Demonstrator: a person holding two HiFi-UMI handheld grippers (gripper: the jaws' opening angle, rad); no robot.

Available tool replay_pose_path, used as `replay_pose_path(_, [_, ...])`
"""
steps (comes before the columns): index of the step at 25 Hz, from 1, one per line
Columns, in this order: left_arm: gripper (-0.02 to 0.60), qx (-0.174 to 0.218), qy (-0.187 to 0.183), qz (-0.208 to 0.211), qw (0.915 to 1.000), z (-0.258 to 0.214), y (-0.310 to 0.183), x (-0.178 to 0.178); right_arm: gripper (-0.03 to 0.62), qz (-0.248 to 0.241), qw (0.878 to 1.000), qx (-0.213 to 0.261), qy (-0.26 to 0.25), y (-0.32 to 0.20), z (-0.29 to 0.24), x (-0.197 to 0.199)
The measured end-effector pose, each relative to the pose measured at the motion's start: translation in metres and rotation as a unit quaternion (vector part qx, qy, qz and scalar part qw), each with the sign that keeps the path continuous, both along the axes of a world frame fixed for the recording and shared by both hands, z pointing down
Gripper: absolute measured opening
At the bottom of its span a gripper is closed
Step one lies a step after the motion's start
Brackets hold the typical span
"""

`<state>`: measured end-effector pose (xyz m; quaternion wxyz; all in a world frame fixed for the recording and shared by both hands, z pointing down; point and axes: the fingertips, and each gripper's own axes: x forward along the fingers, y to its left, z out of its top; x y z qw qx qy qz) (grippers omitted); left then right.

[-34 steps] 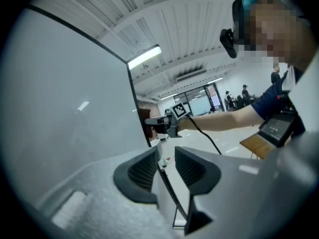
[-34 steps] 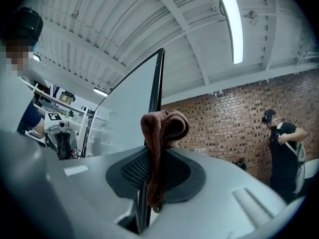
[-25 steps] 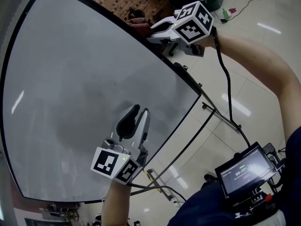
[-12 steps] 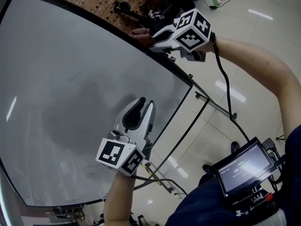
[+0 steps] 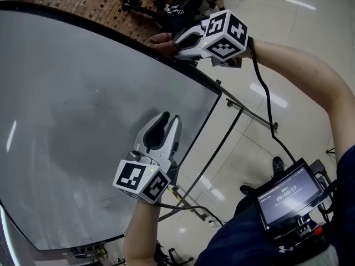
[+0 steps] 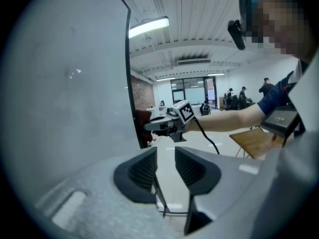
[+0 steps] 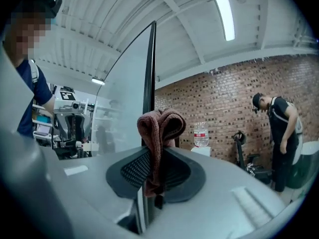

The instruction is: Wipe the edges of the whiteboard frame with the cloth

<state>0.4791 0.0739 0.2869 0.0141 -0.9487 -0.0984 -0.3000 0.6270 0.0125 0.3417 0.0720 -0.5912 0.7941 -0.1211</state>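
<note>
In the head view, the right gripper (image 5: 183, 40) has its jaws clamped on the cloth (image 5: 161, 40), which is pressed to the dark frame (image 5: 194, 75) along one side of the whiteboard (image 5: 83, 121). Over the last second the cloth has slid along that edge, and it now sits closer to the board's corner (image 5: 218, 96) than before. We take this as a wiping stroke under way, with the stretch down to the corner still to do. The left gripper (image 5: 169, 117) has drifted with it and hovers in front of the board face, near the adjoining edge.

In the left gripper view, the jaws stand slightly apart with nothing between them; only floor and a stand leg show through the gap. The board fills the left side.

In the right gripper view, the cloth (image 7: 159, 128) bunches up between the closed jaws and sits against the frame (image 7: 149, 68), which rises straight ahead. The grip looks firm enough to carry on along this edge.
</note>
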Motion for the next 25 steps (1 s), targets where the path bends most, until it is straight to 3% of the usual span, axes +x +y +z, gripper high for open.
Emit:
replay_pose_path(3, [0.112, -0.005, -0.006, -0.002, 1.0000, 0.002, -0.003, 0.000, 0.055, 0.026, 0.999, -0.013, 0.025, 0.010, 0.002, 0.021])
replay_pose_path(7, [0.112, -0.016, -0.011, -0.006, 0.9998, 0.012, -0.006, -0.005, 0.055, 0.039, 0.998, -0.040, 0.015, 0.028, 0.021, 0.036])
replay_pose_path(11, [0.112, -0.033, -0.018, -0.007, 0.9993, 0.023, -0.003, -0.008, 0.055, 0.014, 0.998, -0.048, -0.022, 0.032, 0.042, 0.012])
replay_pose_path(15, [0.112, -0.042, -0.023, -0.001, 0.9988, 0.028, 0.005, -0.003, 0.055, -0.013, 0.998, -0.063, -0.013, 0.026, 0.057, -0.015])
replay_pose_path(21, [0.112, -0.049, -0.035, 0.006, 0.9982, 0.033, 0.015, -0.005, 0.055, -0.005, 0.997, -0.082, 0.009, 0.024, 0.075, -0.024])
replay_pose_path(25, [0.112, -0.052, -0.039, -0.001, 0.9979, 0.033, 0.012, -0.009, 0.055, 0.030, 0.996, -0.073, -0.029, 0.037, 0.080, -0.008])
